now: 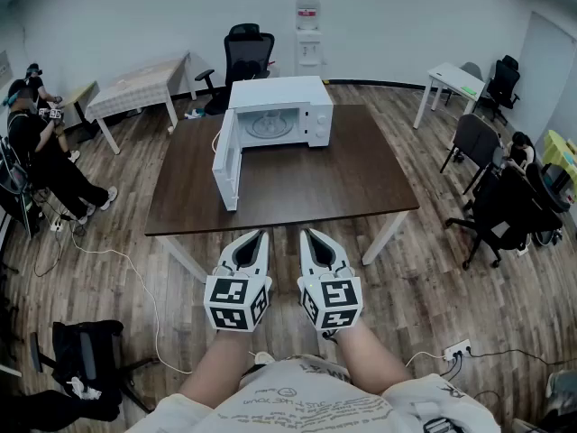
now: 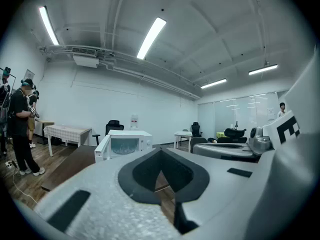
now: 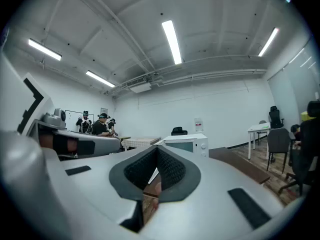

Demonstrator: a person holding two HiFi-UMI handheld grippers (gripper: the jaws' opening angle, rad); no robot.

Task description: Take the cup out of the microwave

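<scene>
A white microwave [image 1: 287,108] stands at the far side of a dark brown table [image 1: 306,183], its door [image 1: 226,162] swung wide open to the left. Inside I see only the glass turntable [image 1: 268,126]; I cannot make out a cup. Both grippers are held side by side in front of the table's near edge, well short of the microwave. The left gripper [image 1: 260,234] is shut and holds nothing. The right gripper [image 1: 306,232] also looks shut and empty. From the left gripper [image 2: 161,149] the microwave [image 2: 125,144] shows far ahead, as it does from the right gripper [image 3: 157,148], where the microwave [image 3: 187,144] stands just right of the tips.
A black office chair [image 1: 245,57] and a water dispenser [image 1: 308,25] stand behind the table. Another table [image 1: 144,84] is at the back left and a white desk [image 1: 455,79] at the back right. Chairs [image 1: 500,206] crowd the right side. People [image 1: 36,142] stand at left. A black bag [image 1: 86,354] and cables lie on the floor.
</scene>
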